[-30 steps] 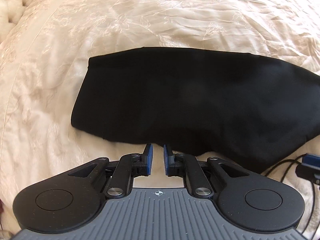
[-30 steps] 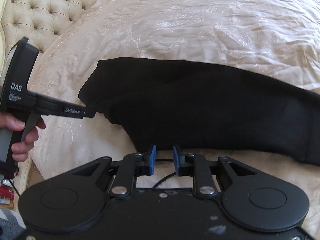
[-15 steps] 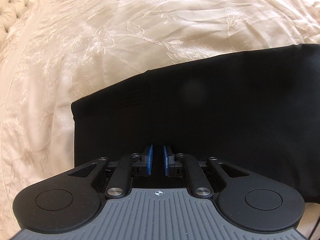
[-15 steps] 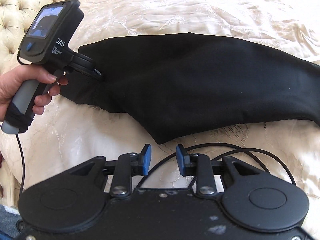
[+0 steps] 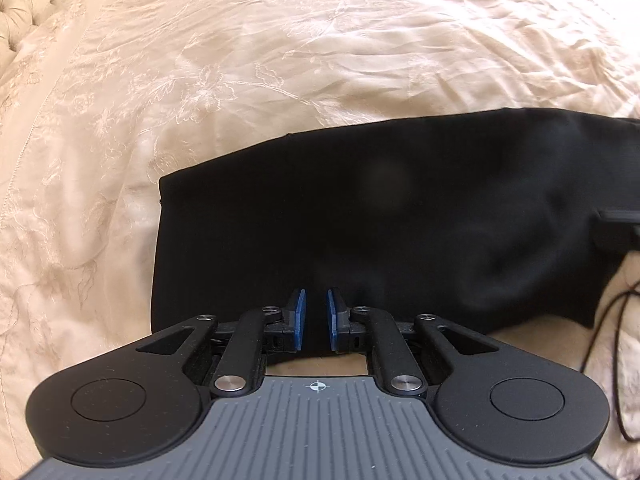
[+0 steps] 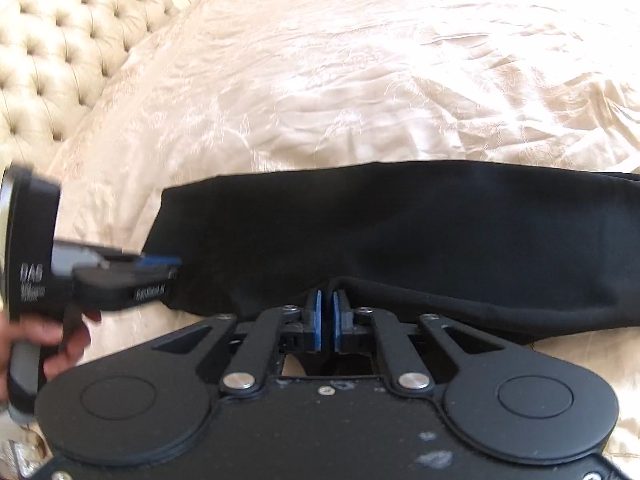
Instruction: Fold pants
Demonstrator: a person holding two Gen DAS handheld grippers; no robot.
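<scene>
Now | right gripper (image 6: 326,322) closing on pants (image 6: 400,232) near hem, bottom centre | left gripper (image 5: 314,318) clenched over fabric, grasp unclear | pinch both layers before lifting

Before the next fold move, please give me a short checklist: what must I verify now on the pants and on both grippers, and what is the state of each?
1. Right gripper on the near edge of the pants: ok; jaws closing, cloth ridge between the pads.
2. Left gripper shut over the end of the pants: ok; whether cloth is pinched: cannot tell.
3. Pants lie flat on the bedspread: ok, apart from the raised ridge at the right gripper.
4. Cable clear of the pants: cannot tell; it lies close to their edge.
5. Bedspread behind the pants free for folding: ok.
</scene>
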